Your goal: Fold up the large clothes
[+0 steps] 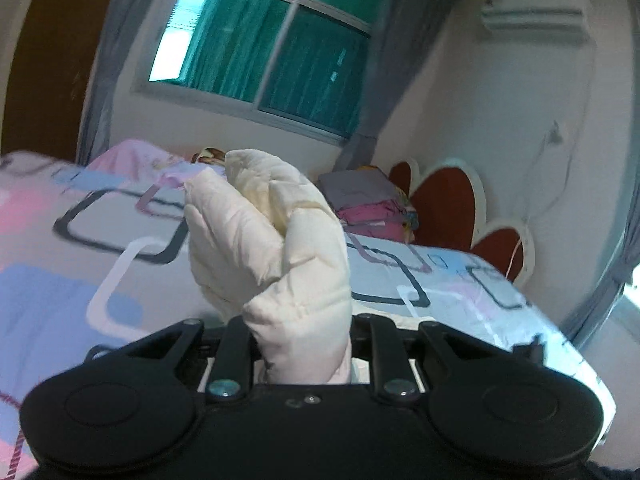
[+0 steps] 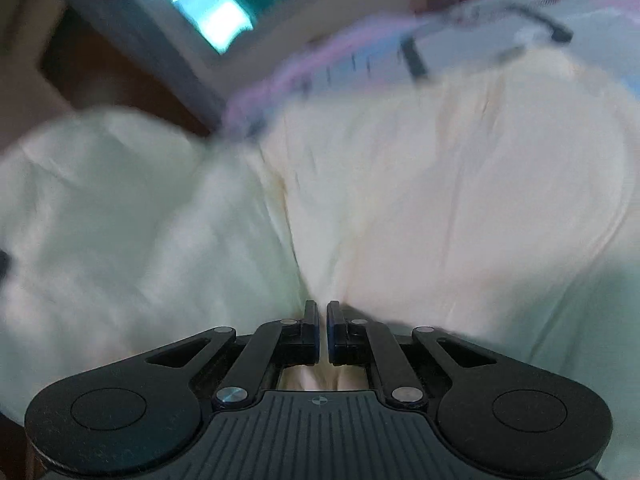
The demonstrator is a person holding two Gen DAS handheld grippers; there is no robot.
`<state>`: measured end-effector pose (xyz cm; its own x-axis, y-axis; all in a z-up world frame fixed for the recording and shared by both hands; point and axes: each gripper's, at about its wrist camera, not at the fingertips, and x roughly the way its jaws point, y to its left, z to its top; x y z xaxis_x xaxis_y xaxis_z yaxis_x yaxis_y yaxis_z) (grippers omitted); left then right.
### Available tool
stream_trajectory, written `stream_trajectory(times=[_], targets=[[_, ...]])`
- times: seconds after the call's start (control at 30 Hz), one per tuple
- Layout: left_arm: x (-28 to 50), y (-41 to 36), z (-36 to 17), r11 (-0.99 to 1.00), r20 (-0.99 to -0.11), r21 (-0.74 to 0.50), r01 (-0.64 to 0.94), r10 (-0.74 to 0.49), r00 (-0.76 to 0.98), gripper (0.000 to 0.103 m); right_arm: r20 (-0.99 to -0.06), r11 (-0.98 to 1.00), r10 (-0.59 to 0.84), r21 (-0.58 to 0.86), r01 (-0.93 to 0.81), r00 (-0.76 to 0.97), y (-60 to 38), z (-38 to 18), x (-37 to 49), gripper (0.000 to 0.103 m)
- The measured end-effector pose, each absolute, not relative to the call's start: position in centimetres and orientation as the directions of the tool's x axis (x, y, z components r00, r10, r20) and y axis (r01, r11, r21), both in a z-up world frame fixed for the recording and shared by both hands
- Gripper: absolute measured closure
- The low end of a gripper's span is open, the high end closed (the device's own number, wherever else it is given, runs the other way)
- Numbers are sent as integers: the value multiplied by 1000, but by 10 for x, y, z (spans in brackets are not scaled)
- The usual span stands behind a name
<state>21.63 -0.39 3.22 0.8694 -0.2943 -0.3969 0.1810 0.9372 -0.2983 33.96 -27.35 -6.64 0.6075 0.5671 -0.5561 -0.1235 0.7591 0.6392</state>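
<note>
Black linkage of the left gripper (image 1: 304, 344) clamps a bunched end of the cream padded garment (image 1: 268, 240), lifted above the patterned bed (image 1: 460, 284). Right gripper (image 2: 323, 312) pinches another fold, the garment's bulk lying on that bed. Best to keep both grips firm and carry the raised end across evenly.

The fingertips of the left gripper (image 1: 300, 344) are hidden behind the cream padded garment (image 1: 272, 248). In the right wrist view, the bedsheet (image 2: 460, 44) and window (image 2: 208, 4) are blurred.

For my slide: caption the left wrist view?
Left tool clamps a bunched cream padded garment above the patterned bed.
</note>
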Motion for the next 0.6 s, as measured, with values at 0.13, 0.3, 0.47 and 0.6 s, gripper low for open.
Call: stream_trajectory(times=[0.13,0.3,0.47,0.6], targets=[[222,-59,42,935,-424,-261,240,-334,842,84,-549,783,480,620,-52,684,-340,-48,333,97],[235,-119,31,920,-461,-243,308,-389,798,84,-575,805,380,591,47,724,-425,-47,323,97],[259,-180,-7,873,-567,-265,410,-485,666,76,-600,807,342,582,101,724,-480,-54,314,97],[280,-211,-60,812,-605,-396,429,-582,544,45,-610,797,337,591,127,717,-512,-59,305,97]])
